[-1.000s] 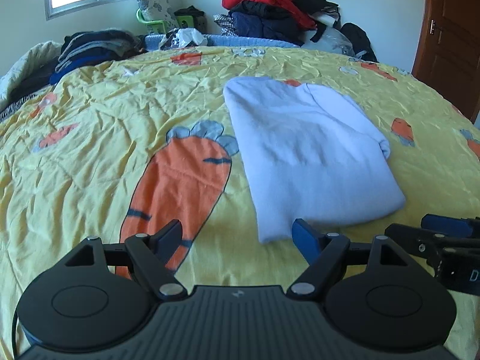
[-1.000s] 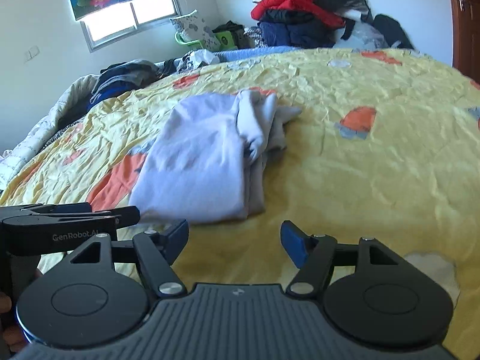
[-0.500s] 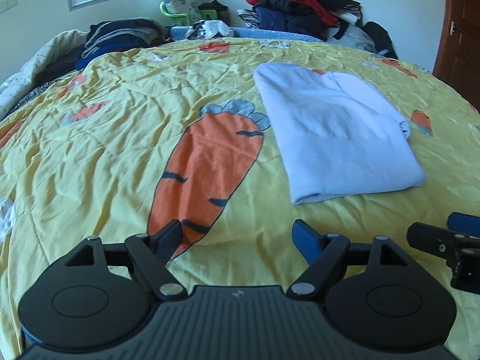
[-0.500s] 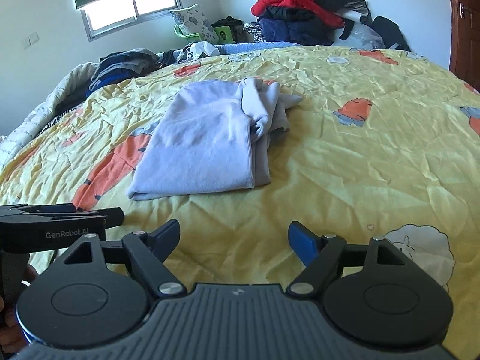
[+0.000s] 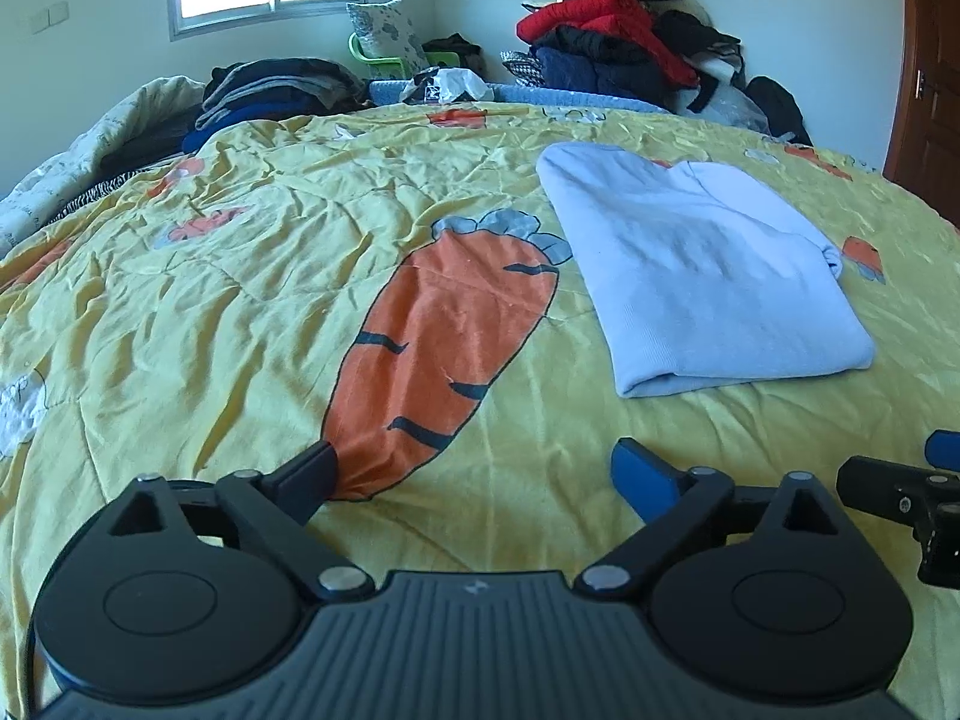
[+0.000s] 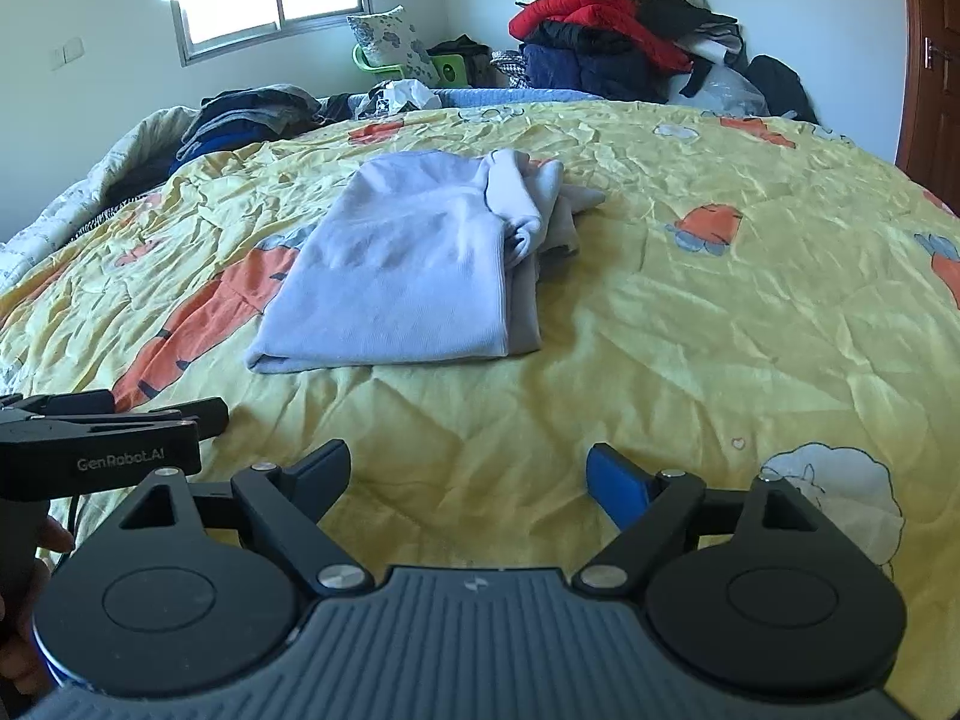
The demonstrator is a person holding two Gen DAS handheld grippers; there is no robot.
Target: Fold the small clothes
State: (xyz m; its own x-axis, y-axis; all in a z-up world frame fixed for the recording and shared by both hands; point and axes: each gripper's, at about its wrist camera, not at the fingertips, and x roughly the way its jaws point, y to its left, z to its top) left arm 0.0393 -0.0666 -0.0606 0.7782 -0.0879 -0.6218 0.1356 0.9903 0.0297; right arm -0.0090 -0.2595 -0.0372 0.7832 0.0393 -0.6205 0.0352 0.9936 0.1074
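Note:
A pale lilac sweater (image 5: 696,264) lies folded on the yellow carrot-print bedspread (image 5: 240,312); in the right wrist view the sweater (image 6: 402,264) has bunched sleeves along its right side. My left gripper (image 5: 474,468) is open and empty, low over the bedspread, short of the sweater and to its left. My right gripper (image 6: 468,468) is open and empty, short of the sweater's near edge. Each gripper shows at the edge of the other's view: the right gripper (image 5: 900,498) and the left gripper (image 6: 108,438).
A heap of red and dark clothes (image 5: 624,42) rises at the far side. Folded dark clothes (image 5: 270,90) lie at the far left. A green chair with a pillow (image 5: 384,42) stands under the window. A wooden door (image 5: 930,60) is on the right.
Both grippers have drawn back from the sweater toward the near side of the bed, so it looks farther away. Both stay open. The sweater has not moved.

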